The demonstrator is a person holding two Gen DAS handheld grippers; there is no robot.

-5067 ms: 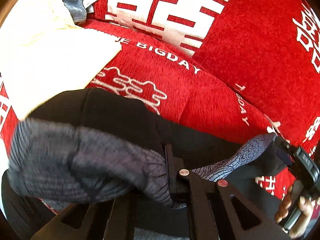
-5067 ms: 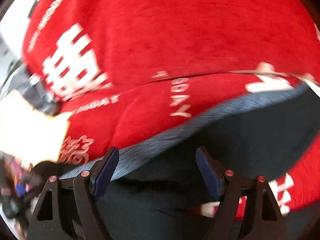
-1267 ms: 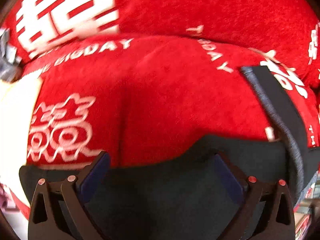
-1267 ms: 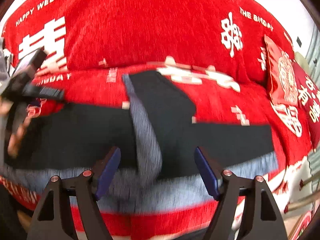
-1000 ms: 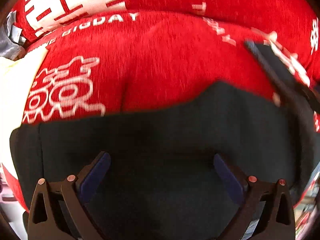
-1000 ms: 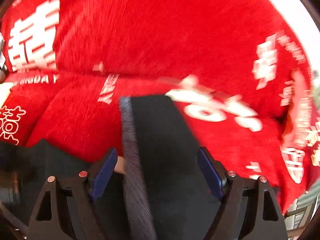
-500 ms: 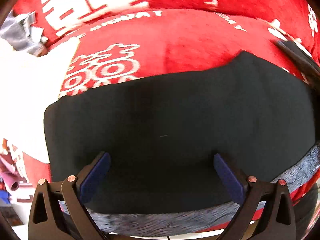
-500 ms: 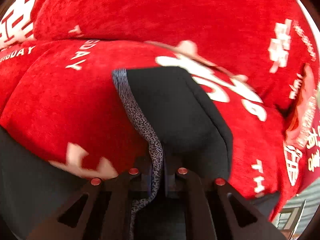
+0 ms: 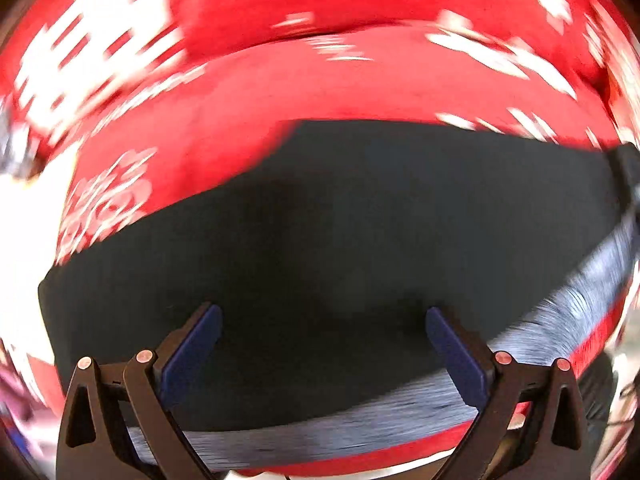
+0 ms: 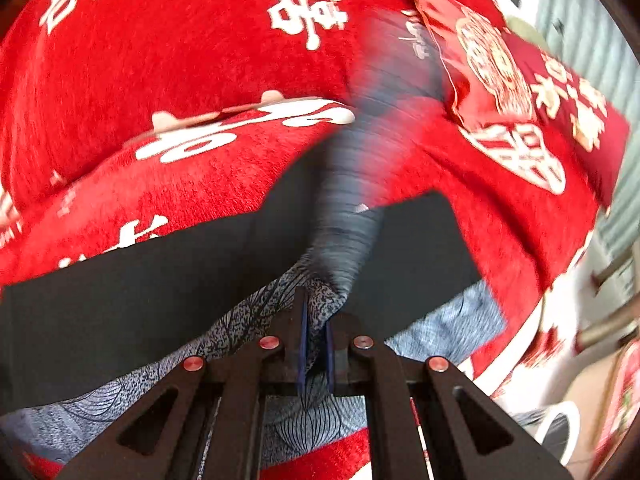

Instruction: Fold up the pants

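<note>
Pants (image 9: 340, 240), dark with a grey patterned band along the near edge, lie spread across the red sofa cover (image 9: 320, 80) printed with white characters. Left gripper (image 9: 322, 344) hangs above the dark cloth, jaws wide apart, nothing between them. Right gripper (image 10: 316, 344) is clamped tight on a bunch of the grey patterned band, which rises blurred away from the pads. Red cushion (image 10: 500, 64) leans at the sofa's right end.

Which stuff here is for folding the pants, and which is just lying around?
For the job:
- black pants with grey patterned trim
- right gripper, shut on the trim
- left gripper, open above the pants

Just lying around:
- red sofa cover
- red cushion
- white cloth
</note>
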